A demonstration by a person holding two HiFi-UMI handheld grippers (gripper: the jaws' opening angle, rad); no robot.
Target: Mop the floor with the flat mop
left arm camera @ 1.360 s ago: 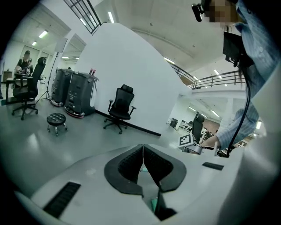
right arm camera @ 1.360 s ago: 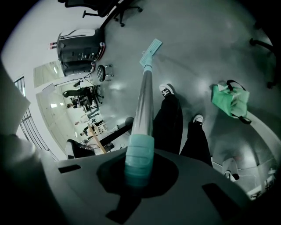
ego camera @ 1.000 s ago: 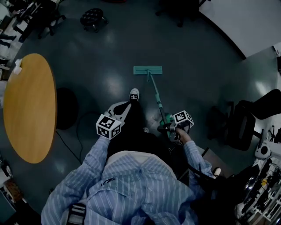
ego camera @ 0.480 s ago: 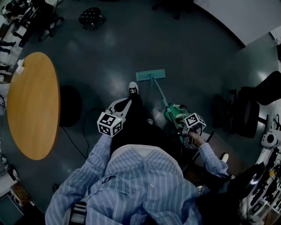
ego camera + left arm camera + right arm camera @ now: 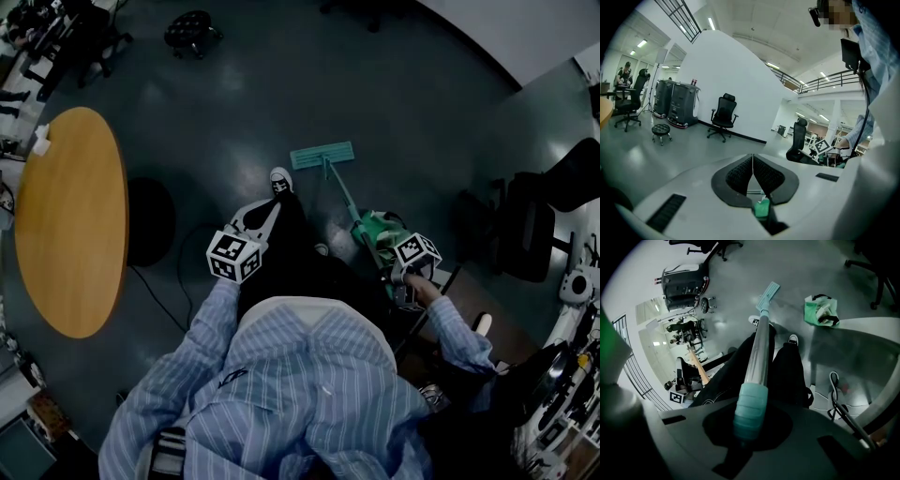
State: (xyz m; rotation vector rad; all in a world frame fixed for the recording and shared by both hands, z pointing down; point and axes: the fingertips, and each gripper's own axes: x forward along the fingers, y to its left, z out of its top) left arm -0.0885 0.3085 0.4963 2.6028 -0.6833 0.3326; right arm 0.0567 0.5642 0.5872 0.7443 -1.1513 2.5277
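Note:
The flat mop has a teal head (image 5: 322, 155) lying on the dark floor ahead of the person's feet. Its handle (image 5: 354, 220) slants back to the right. My right gripper (image 5: 392, 277) is shut on the handle's teal grip (image 5: 751, 411); from there the shaft (image 5: 757, 357) runs down to the mop head (image 5: 767, 294). My left gripper (image 5: 270, 208) hovers over the person's left leg, away from the mop. Its black pads (image 5: 740, 172) are pressed together with nothing between them.
A green bag (image 5: 380, 226) lies on the floor beside the handle. A round wooden table (image 5: 66, 225) stands at the left, with a cable (image 5: 178, 272) near its foot. Office chairs (image 5: 525, 234) crowd the right, and a black stool (image 5: 190, 31) stands far ahead.
My right gripper has drawn back to the right with the handle. The mop head has slid slightly nearer and turned askew. The left gripper has hardly moved.

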